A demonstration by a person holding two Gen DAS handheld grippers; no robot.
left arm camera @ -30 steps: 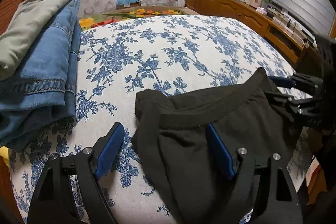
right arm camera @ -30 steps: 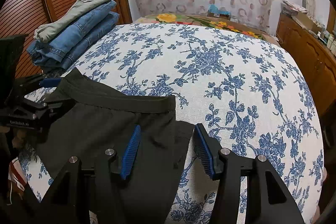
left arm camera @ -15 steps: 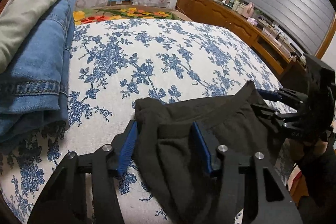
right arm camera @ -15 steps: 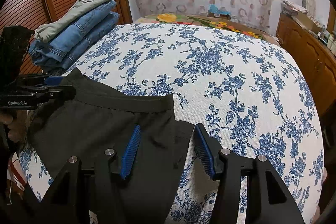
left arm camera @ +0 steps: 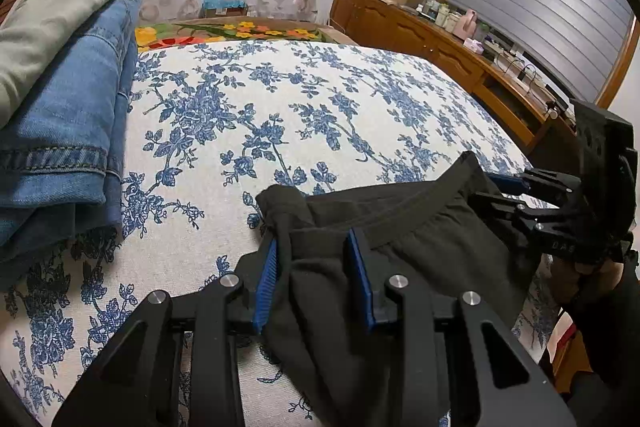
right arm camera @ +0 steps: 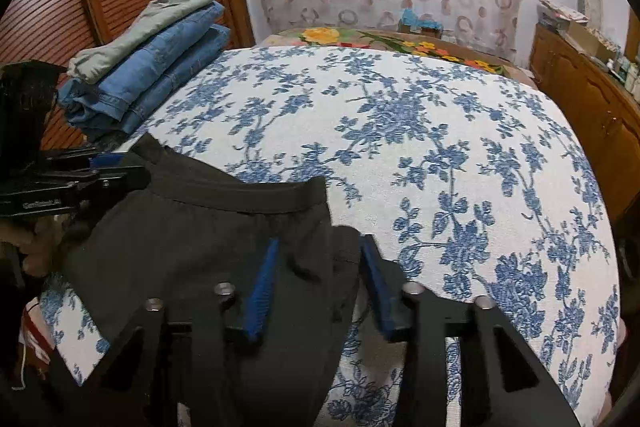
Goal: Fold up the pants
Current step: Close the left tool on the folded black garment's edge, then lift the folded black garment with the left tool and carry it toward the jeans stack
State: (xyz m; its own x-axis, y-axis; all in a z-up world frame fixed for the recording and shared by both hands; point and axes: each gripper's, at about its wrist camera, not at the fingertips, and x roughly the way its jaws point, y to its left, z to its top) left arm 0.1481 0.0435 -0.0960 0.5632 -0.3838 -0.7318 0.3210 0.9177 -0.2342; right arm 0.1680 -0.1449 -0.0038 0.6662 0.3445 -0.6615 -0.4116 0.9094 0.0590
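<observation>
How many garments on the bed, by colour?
Black pants: 1, waistband held at both corners by the left hand-held gripper and the right hand-held gripper
Blue jeans: 2, stacked
Grey-green garment: 1, on top of the stack
Total: 4

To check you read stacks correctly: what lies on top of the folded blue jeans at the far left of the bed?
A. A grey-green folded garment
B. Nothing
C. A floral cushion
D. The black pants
A: a grey-green folded garment rests on the folded blue jeans, while the black pants lie apart, near the bed's front edge.
</observation>
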